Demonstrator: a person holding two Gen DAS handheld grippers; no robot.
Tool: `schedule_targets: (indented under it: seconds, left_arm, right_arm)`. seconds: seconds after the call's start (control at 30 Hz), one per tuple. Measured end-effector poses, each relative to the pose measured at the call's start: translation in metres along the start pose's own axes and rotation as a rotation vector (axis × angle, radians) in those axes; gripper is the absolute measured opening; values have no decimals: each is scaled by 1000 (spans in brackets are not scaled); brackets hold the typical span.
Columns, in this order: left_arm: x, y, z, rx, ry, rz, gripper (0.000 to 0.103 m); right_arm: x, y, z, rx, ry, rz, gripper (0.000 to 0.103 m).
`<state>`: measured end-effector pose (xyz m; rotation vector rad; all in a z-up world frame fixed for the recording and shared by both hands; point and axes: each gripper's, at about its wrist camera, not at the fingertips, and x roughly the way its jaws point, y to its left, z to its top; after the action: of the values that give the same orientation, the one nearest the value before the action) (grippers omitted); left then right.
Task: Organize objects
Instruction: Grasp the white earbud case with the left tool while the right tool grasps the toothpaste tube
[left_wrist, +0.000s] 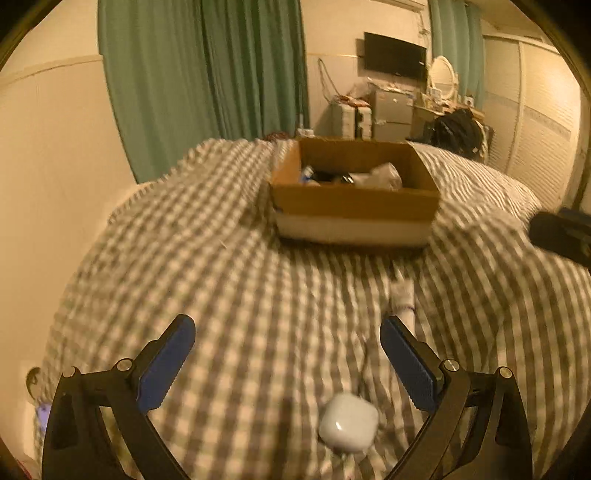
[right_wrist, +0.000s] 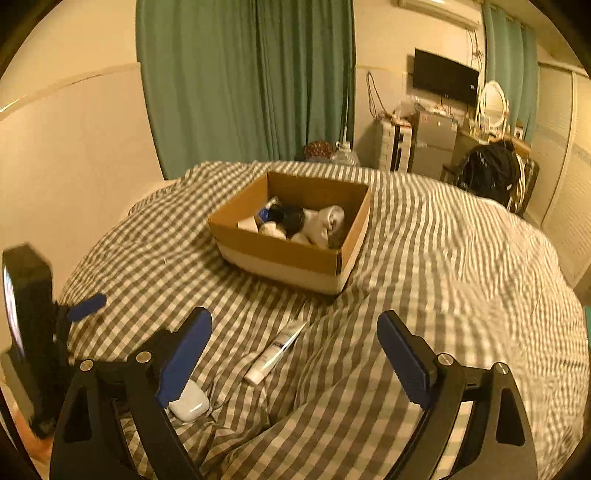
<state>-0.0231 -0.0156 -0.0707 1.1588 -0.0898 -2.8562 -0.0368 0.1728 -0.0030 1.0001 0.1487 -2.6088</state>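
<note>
- My left gripper (left_wrist: 287, 332) had black angular arms, silver screws and ribbed blue pads on its fingers (left_wrist: 168, 363).
- My right gripper (right_wrist: 294, 328) looked identical: black frame, blue pads.

Warm yellowish indoor light over cream walls (right_wrist: 74, 155). Green curtains (right_wrist: 247, 77) hanging full length behind the bed (right_wrist: 461, 258), covered in grey-and-white checked bedding. A 2nd strip of green curtain (right_wrist: 511, 62) farther right. Black television (right_wrist: 445, 75) mounted on the far wall, cables trailing beside it. Below, a small grey fridge (right_wrist: 436, 144), a white suitcase (right_wrist: 393, 144), an oval white mirror (right_wrist: 493, 99) on a cluttered dresser, a black bag (right_wrist: 487, 170) nearby. White louvred wardrobe doors (right_wrist: 561, 177) along the right wall.
</note>
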Motion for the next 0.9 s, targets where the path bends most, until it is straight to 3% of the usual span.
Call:
schedule_targets:
  seconds: [0.2, 0.33, 0.43, 0.5, 0.57, 0.6, 0.77, 0.9]
  left_arm:
    - [15, -22, -30, 89, 79, -9, 102]
    - [24, -31, -45, 106, 152, -69, 101]
    - [28, -40, -52, 134, 180, -84, 90]
    - [31, -47, -57, 164, 204, -111, 72]
    - [37, -55, -63, 194, 239, -111, 64]
    - [38, -58, -65, 214, 244, -105, 54]
    - [37, -58, -65, 199, 246, -127, 53]
    - [26, -53, -55, 171, 203, -124, 53]
  right_arm:
    - [12, 1, -12, 18, 34, 5, 91]
    - [18, 0, -17, 26, 51, 6, 91]
    - [21, -3, -19, 39, 61, 10, 91]
    - [23, -7, -21, 53, 70, 7, 91]
    - [25, -10, -22, 66, 76, 6, 91]
    - [25, -12, -22, 72, 78, 7, 91]
    - [24, -13, -24, 78, 75, 8, 91]
    - [26, -14, -25, 80, 82, 4, 91]
